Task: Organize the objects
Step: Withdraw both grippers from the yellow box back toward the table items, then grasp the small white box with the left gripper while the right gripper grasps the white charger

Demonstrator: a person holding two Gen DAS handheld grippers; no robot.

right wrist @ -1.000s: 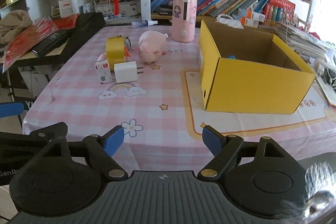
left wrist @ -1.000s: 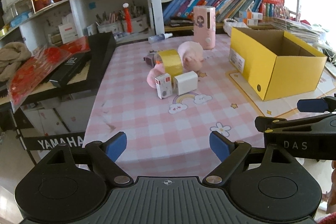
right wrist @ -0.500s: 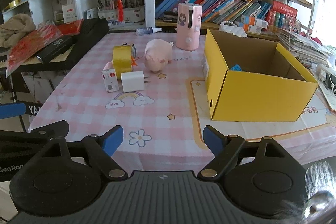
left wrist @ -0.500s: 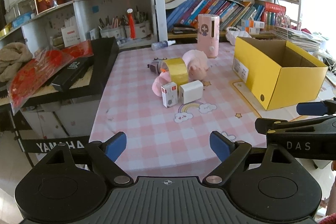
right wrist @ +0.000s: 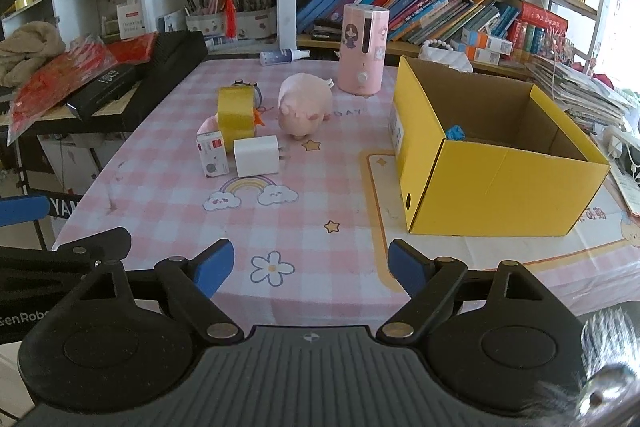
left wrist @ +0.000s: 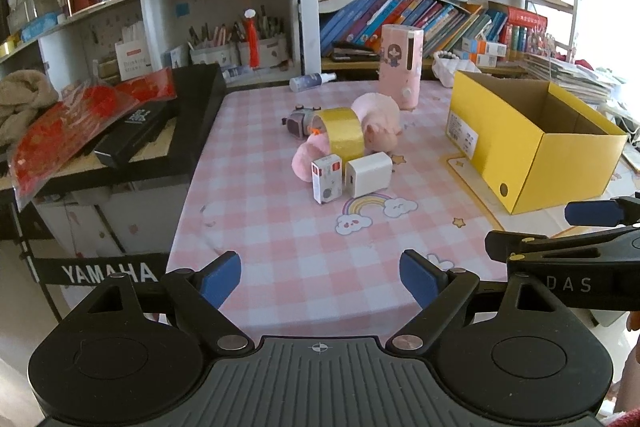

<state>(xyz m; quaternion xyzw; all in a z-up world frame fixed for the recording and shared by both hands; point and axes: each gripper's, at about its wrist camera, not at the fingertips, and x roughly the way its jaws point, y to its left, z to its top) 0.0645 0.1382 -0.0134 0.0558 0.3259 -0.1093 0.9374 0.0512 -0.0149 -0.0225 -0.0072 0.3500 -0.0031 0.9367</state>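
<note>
Left gripper (left wrist: 320, 277): wide open, nothing between the blue pads, hovering at the near edge of the counter (left wrist: 280, 235). Right gripper (right wrist: 310, 267): likewise wide open and empty, near edge, just beside the left one. Neither touching anything. Yellow box (right wrist: 500, 183) at about 2 o'clock from the right gripper, open at the top, standing on the counter; one small blue object (right wrist: 455, 131) already inside against the near-left corner, nothing else visible in it. Loose cluster well apart from the box, at about 11 o'clock in the right wrist view: white charger (right wrist: 256, 156) and small white-and-red carton (right wrist: 212, 154) side by side at the front, yellow tape roll (right wrist: 236, 111) on edge just behind them, pink plush pig (right wrist: 305, 106) to the right of the roll, a soft pink item (left wrist: 304, 163) partly hidden behind the carton, a small grey gadget (left wrist: 298, 122) behind the roll. Pink cylinder (right wrist: 363, 49) upright at the far side, at 12 o'clock. Judged early in the job: perhaps one item boxed, the whole cluster left to move, no pick begun.
</note>
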